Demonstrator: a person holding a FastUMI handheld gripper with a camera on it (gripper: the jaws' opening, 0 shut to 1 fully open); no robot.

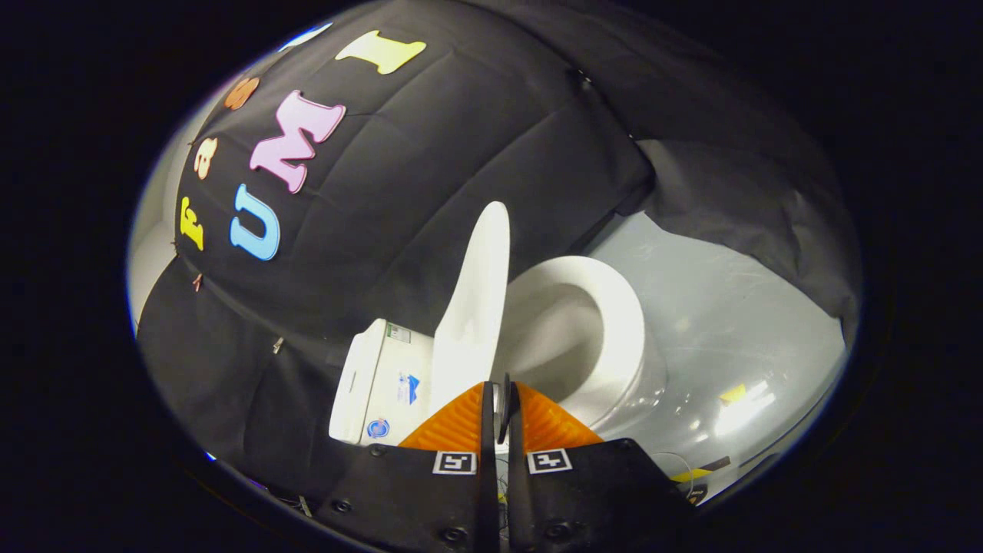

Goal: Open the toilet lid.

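The white toilet lid [476, 307] stands raised, close to upright, between the tank [376, 384] and the open seat ring [614, 322]. The bowl's inside shows beyond the lid. My gripper [499, 395] has its two orange fingers [457, 422] pressed close together on the lid's near edge, and a thin pale sliver of that edge shows in the narrow slit between them. The whole scene appears tilted from where I look.
A glossy grey floor [729, 322] with yellow tape marks spreads around the toilet's base. The black cloth wall [430, 153] hangs right behind the tank and wraps around both sides.
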